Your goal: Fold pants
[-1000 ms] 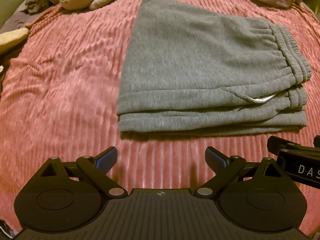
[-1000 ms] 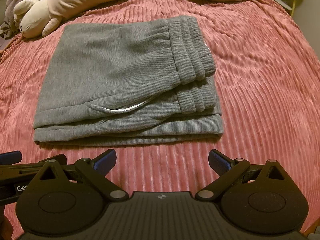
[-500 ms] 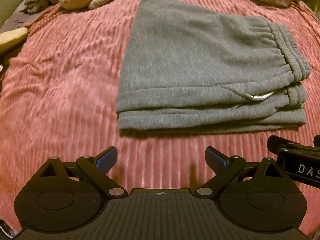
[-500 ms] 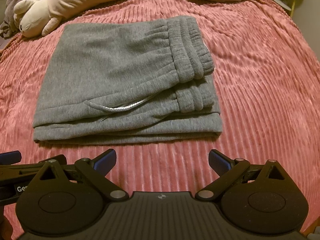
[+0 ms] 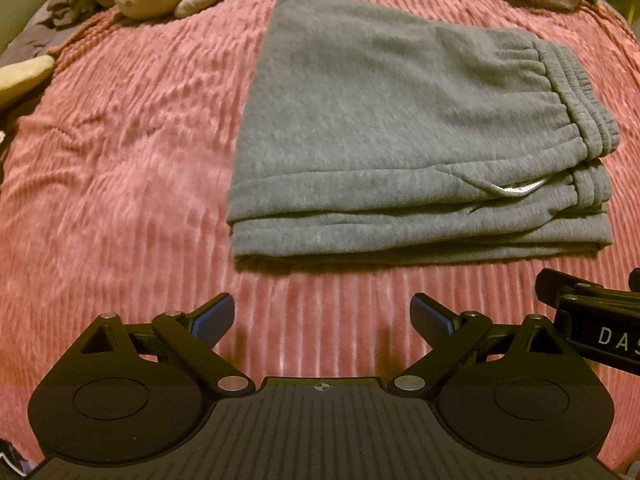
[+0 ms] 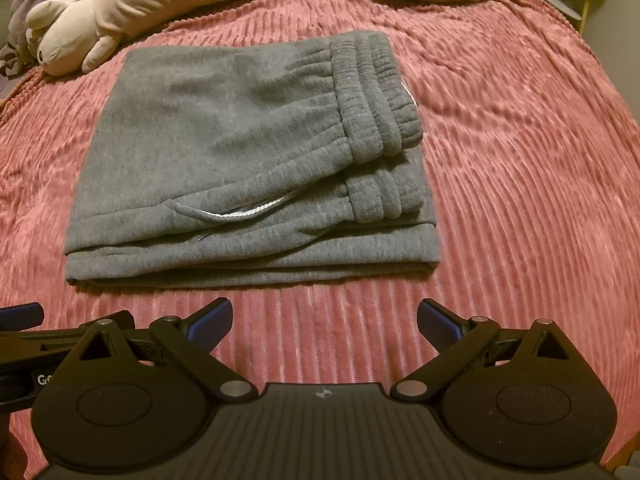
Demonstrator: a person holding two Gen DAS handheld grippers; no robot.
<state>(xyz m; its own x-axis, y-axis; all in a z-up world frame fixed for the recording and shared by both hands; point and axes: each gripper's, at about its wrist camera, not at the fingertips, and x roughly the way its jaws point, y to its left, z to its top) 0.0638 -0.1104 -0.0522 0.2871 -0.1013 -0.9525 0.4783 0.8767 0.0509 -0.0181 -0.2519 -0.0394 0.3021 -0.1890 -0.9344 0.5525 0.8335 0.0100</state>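
While the left gripper (image 5: 322,314) hovers low over the pink ribbed blanket (image 5: 120,200), its jaws stand spread wide with nothing between them, aimed at the near left part of the folded grey pants (image 5: 400,128). These pants lie flat in a stacked rectangle on the blanket, waistband to the right, just beyond both sets of fingertips and untouched. Beside it, the right gripper (image 6: 324,316) sits level, jaws likewise spread and empty. A plush toy (image 6: 120,12) lies behind the pants.

pants (image 5: 400,128) | grey, folded stack | flat | waistband right
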